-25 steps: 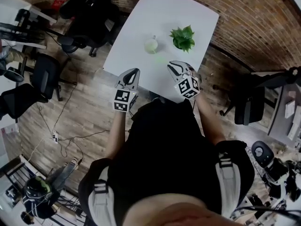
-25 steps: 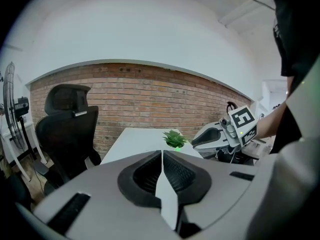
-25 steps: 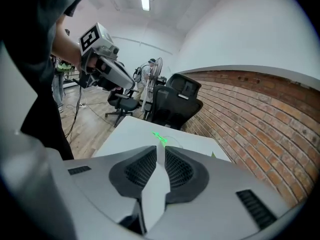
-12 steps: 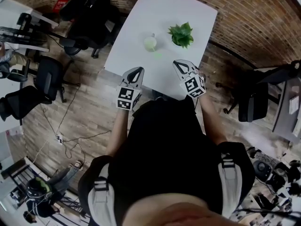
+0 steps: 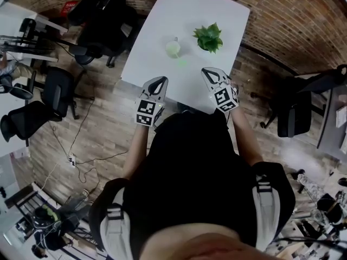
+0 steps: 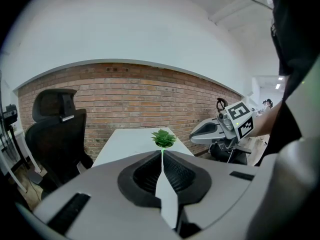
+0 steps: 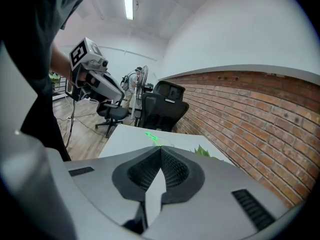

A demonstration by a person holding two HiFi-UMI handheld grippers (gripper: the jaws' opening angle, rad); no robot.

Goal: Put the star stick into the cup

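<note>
A pale green cup (image 5: 173, 48) stands on the white table (image 5: 217, 10). The green star stick (image 5: 181, 64) lies flat on the table just in front of the cup, and shows as a bright green shape (image 7: 151, 135) in the right gripper view. My left gripper (image 5: 158, 80) hovers at the table's near edge, shut and with nothing in it. My right gripper (image 5: 207, 71) is over the near right part of the table, also shut and with nothing in it. Both stay well short of the stick. The cup is hidden in both gripper views.
A small potted green plant (image 5: 208, 37) stands to the right of the cup and shows beyond the left jaws (image 6: 163, 138). Black office chairs (image 5: 103, 15) stand to the table's left, another (image 5: 290, 121) to the right. A brick wall (image 5: 293, 26) runs behind.
The right gripper's jaws have gone from partly open to shut. Both grippers have shifted slightly forward over the table's near edge. The stick and cup have not moved.
</note>
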